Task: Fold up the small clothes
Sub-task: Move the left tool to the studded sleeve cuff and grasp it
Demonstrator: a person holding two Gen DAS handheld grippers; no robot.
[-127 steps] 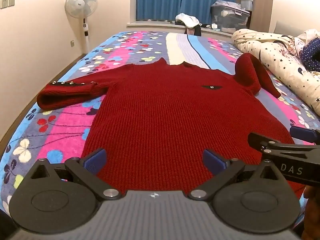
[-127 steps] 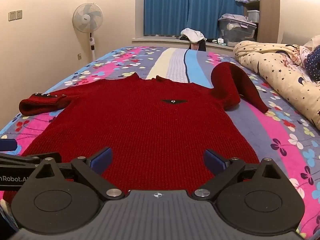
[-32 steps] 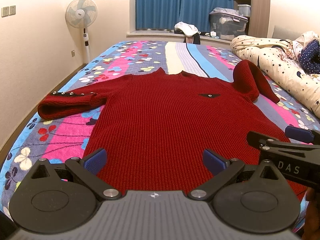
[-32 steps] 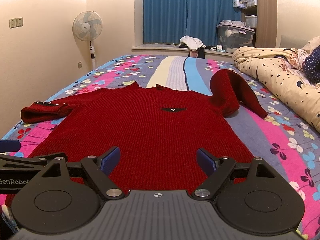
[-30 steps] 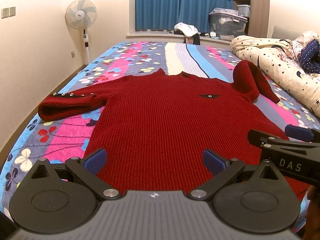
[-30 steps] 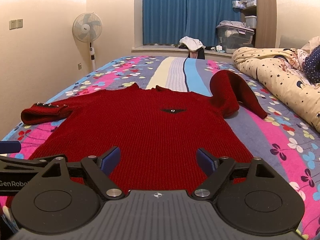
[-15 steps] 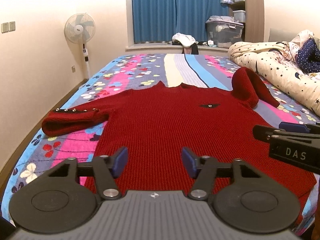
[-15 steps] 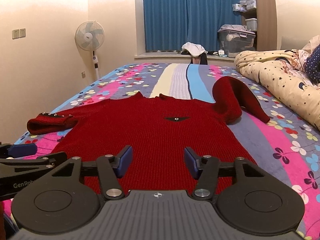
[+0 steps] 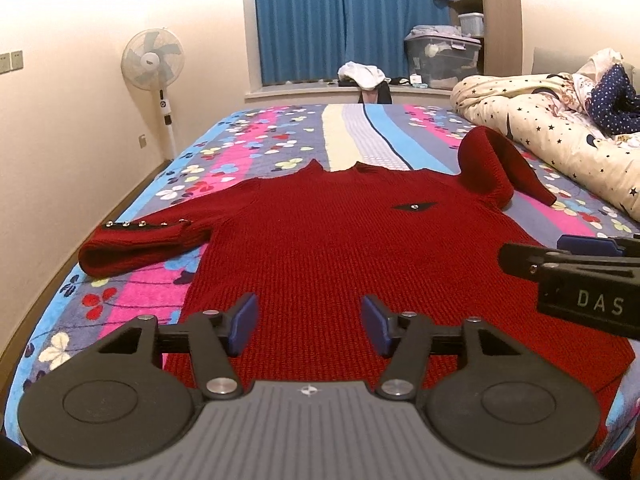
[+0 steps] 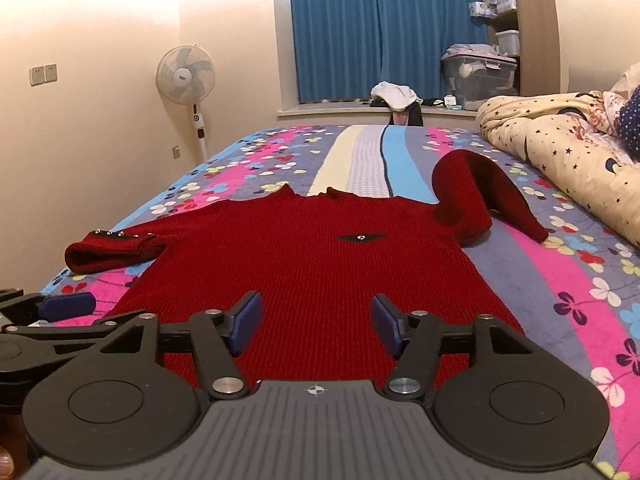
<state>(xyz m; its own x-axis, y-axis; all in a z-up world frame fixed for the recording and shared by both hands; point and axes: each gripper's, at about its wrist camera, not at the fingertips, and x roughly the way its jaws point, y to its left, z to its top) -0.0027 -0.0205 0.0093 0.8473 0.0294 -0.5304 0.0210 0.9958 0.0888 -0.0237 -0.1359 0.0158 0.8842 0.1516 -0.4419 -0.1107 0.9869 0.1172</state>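
Red sweater (image 9: 352,248) fills mid-frame beyond left gripper (image 9: 309,323) and right gripper (image 10: 316,325); both half-open, just reopening, empty; its hem hidden behind them

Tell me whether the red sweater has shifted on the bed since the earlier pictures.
No. The red sweater lies where it did: its collar still meets the cream stripe of the bedspread, and its folded sleeve keeps its place.

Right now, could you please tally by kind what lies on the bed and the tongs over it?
Red sweater: 1
Star-print quilt: 1
Tongs: 2, left tongs and right tongs, both open
Total: 4
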